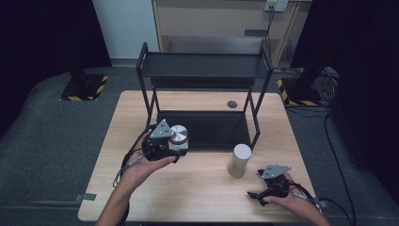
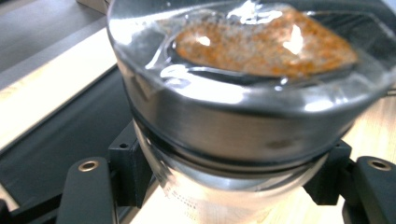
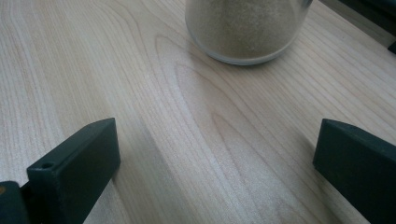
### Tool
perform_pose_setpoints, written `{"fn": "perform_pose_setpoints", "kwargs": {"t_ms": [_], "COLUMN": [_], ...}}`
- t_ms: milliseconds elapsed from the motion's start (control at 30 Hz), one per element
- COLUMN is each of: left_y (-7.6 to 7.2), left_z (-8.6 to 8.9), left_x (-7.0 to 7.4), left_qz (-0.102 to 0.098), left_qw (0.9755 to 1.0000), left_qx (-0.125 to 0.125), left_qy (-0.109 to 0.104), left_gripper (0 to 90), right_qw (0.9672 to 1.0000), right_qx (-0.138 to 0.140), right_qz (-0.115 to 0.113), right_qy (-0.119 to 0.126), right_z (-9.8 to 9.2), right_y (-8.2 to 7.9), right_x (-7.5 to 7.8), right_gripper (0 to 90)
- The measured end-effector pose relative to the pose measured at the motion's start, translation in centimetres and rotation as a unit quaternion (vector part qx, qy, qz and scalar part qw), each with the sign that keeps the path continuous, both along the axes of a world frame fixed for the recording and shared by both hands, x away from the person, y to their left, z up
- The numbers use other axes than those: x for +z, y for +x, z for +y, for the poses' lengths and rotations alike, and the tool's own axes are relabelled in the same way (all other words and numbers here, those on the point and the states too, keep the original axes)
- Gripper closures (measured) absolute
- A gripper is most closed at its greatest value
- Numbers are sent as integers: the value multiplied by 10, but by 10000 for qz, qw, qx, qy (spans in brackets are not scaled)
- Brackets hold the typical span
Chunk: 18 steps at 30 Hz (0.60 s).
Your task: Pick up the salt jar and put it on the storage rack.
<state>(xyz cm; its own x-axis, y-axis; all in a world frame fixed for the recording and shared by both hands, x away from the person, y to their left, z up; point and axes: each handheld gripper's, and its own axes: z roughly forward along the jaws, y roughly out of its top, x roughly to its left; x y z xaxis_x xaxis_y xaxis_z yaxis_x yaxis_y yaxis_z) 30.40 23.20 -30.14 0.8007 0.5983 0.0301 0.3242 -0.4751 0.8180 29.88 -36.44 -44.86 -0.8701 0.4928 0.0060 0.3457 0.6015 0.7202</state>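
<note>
Right up against the left gripper's camera is a glass spice jar (image 2: 243,116) with a steel lid and a clear top showing orange powder, clamped between the black jaws just under the lid band. From the high view, the left gripper (image 1: 176,147) holds that jar (image 1: 179,138) upright and lifted off the table (image 1: 197,193), at the front edge of the black rack's (image 1: 203,66) bottom shelf (image 1: 202,129). So the shelf sits at about 1 o'clock from the jar, very near, and I'd guess the jar just needs a short push that way while its axis stays vertical.

Second jar (image 1: 239,160), filled with beige powder, stands on the table at roughly 10 o'clock from the right gripper (image 1: 263,184). That gripper rests on the wood with jaws spread wide and nothing between them, the beige jar (image 3: 245,30) dead ahead at 12 in its own camera. Right hand is clearly the closer one for it.
</note>
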Motion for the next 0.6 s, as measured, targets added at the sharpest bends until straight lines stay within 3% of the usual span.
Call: {"fn": "perform_pose_setpoints", "kwargs": {"t_ms": [200,600], "left_y": [4,14], "left_z": [-4,-11], "left_x": [22,50], "left_qz": [-56,-164], "left_qw": [9999,9996], "left_qx": [132,250], "left_qy": [44,-4], "left_gripper": [298,298], "right_qw": [10000,10000], "right_qx": [-1,12], "right_qz": [2,0], "right_qy": [1,1], "right_z": [0,0], "right_y": [0,0], "right_x": [0,0], "right_gripper": [15,16]}}
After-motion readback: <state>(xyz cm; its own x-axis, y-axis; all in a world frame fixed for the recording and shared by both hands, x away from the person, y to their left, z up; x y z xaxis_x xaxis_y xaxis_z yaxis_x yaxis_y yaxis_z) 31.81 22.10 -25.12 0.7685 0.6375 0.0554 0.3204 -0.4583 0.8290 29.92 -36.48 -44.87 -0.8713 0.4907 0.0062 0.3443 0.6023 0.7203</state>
